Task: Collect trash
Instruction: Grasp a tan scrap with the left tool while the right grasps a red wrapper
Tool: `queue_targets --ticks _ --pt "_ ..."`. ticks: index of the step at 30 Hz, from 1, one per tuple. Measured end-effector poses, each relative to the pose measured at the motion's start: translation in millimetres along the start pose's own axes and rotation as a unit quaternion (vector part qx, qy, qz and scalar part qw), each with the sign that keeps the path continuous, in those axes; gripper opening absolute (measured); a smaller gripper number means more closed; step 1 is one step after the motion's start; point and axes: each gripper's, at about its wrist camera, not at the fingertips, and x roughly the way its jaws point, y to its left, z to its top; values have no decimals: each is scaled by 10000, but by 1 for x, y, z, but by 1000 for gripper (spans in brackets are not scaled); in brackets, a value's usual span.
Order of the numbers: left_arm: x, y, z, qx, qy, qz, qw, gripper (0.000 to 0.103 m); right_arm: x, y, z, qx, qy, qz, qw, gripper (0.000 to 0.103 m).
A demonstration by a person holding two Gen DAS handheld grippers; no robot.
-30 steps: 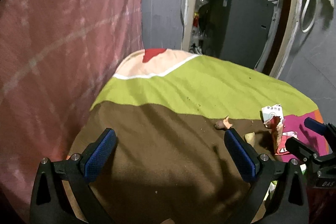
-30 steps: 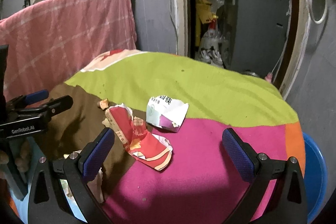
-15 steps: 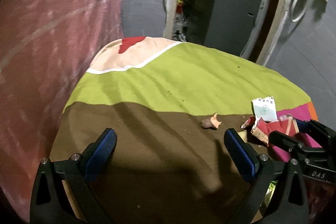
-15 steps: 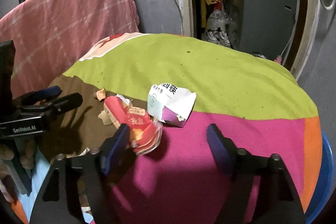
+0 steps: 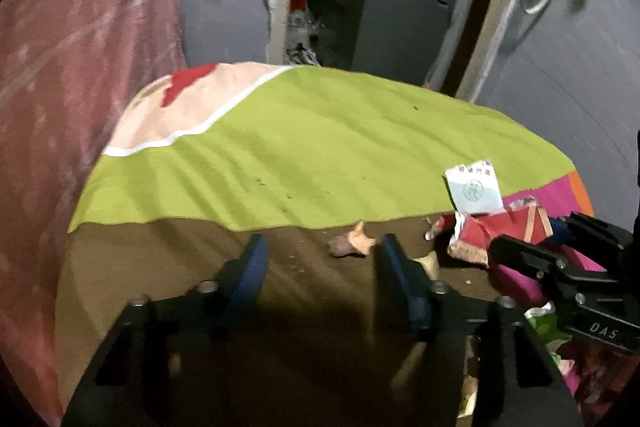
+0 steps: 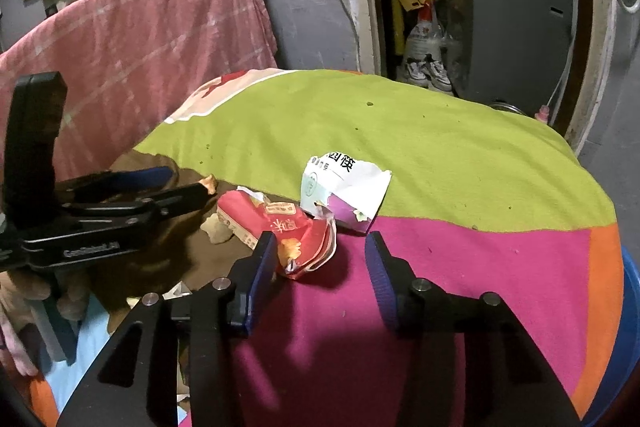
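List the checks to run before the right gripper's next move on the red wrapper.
1. Red wrapper between the right gripper fingers: ok, its near edge is.
2. Grip shut on it: not ok, jaws apart.
3. White wrapper clear: cannot tell, it seems to touch the red one.
4. Left gripper free: ok, open, empty.
5. Bin found: cannot tell; only a blue rim shows.

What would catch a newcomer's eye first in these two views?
Probably the bright patchwork blanket of lime green, magenta and brown that fills both views. Next, the crumpled red wrapper where brown meets magenta, just ahead of the right gripper, whose jaws stand apart around its near edge. A torn white packet lies right behind it, and the left gripper, also open, points at small scraps on the brown patch.
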Motion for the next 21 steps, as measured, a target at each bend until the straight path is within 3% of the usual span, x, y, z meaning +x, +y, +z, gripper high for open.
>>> queue_targets --ticks 2,7,15,21 --pt "4 -2 2 57 70 -85 9999 36 1 0 1 0 6 42 10000 35" --pt "6 1 7 -1 129 -191 9997 33 0 2 1 -72 -3 114 9999 20" --pt "10 0 10 61 236 -186 9995 20 0 3 0 -95 -22 174 9998 11" --pt "5 -3 5 -13 142 -146 9998 19 -6 2 -4 -33 -133 273 9995 7"
